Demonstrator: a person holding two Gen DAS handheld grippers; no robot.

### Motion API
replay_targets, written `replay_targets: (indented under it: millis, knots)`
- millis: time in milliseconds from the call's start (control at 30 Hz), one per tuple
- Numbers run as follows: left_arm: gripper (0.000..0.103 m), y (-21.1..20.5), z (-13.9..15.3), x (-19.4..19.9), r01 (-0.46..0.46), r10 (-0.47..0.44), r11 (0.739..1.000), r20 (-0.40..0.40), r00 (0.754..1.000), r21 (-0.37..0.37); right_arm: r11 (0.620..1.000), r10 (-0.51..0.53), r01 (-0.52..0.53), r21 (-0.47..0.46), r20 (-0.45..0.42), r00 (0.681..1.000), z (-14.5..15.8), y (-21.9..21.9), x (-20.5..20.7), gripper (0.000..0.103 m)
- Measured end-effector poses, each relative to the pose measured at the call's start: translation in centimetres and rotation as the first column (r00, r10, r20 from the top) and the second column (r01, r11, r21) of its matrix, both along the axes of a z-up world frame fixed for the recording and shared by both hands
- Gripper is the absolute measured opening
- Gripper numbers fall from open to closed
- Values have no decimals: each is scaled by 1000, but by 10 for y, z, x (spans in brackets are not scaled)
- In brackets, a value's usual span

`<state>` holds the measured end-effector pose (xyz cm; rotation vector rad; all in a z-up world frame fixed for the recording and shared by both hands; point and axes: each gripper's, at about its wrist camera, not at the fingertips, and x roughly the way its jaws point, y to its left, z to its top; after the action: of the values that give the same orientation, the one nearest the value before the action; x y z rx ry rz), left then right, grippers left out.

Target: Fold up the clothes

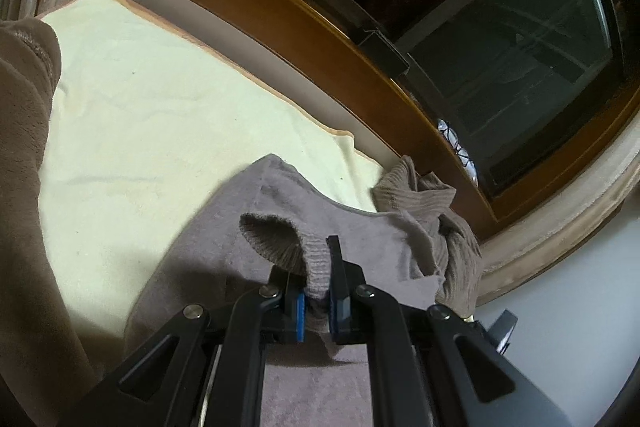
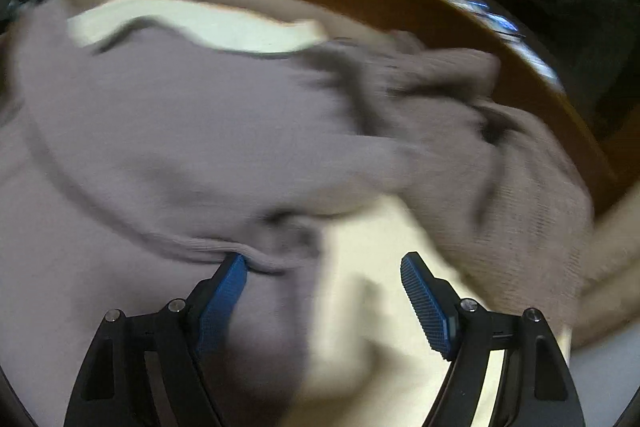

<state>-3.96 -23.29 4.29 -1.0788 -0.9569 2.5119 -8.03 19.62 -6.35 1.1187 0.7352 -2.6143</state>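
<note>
Sweater point(image 1: 280, 227) lies rumpled on cream cloth point(image 1: 160, 115), not yet folded flat. We see left hand-held gripper point(image 1: 318, 301) clamped on ribbed cuff point(image 1: 276, 235); right hand-held gripper point(image 2: 324, 295) spread wide, empty, w/ one finger at hem.

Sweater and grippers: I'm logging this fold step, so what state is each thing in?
Left gripper: shut on the ribbed cuff.
Right gripper: open, its left pad at a sweater edge.
Sweater: partly folded, rumpled at the right.
Yellow cloth: spread flat beneath.
</note>
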Motion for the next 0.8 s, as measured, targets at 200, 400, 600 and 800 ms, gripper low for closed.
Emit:
replay_targets:
  millis: [200,400,600,800]
  knots:
    - [9,17,-22,-4,46,-44,999,71,997,-27,974,-221,219,-51,-36,975,10,55,-10,81]
    - [9,22,-41,-4,60,-54,997,124,991,-47,940,-205,199,-276,6,979,32,88,1,81]
    - [9,22,-52,-3,59,-50,997,153,987,-52,870,4,61,-489,132,991,35,66,-38,82]
    - [9,23,-52,-12,68,-58,996,158,986,-61,865,27,94,-492,234,972,9,42,-92,54]
